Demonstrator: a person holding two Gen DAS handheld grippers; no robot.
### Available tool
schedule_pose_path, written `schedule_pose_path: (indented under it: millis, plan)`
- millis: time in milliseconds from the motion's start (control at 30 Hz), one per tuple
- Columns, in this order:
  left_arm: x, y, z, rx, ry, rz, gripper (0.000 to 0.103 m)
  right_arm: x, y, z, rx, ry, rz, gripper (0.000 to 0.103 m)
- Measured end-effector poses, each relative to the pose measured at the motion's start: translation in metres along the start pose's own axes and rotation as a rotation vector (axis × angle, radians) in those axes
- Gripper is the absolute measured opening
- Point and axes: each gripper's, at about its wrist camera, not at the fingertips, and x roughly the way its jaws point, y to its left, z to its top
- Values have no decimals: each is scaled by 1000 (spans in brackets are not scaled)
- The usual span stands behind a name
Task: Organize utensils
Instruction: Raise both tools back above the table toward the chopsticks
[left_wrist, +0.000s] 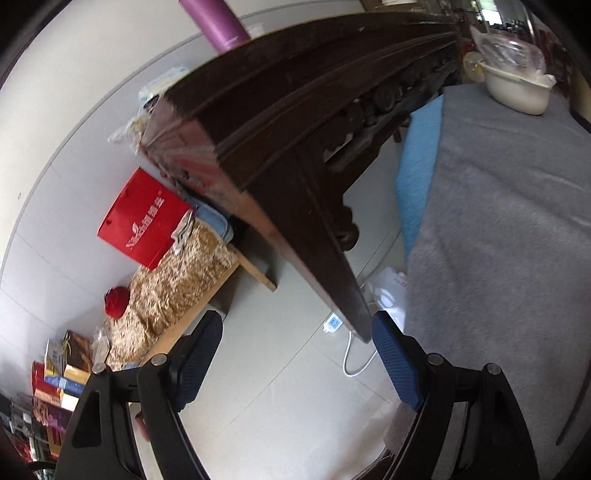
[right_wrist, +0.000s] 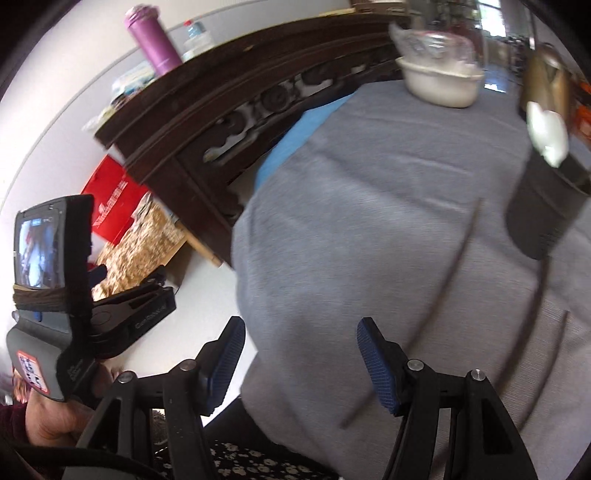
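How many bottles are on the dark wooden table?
2. A purple bottle stands on the dark table, and a clear bottle with a blue cap stands just right of it. Others may be hidden past the picture's edge.

A soft, matt grey cloth covers the surface. Beside it stands a dark carved wooden table, polished to a dull sheen. On the cloth's far end sits a smooth cream plastic bowl holding crinkled clear plastic wrap.
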Motion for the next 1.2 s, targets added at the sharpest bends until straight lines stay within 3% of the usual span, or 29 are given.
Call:
schedule_pose_path:
  millis: [133,400,900,1200]
  plan:
    - [-21,-16,10,44,-102,-26,83,-25,-31,-2,75,-48,-64,66]
    - [-41,-22,12,73,-192,-97,83,-42,-64,-5,188,-80,-142,66]
    - [-73,-61,25,209,-223,-391,84,-76,-100,-16,292,-130,-270,66]
    - [-93,-84,29,267,-235,-489,84,-96,-131,-30,386,-138,-339,66]
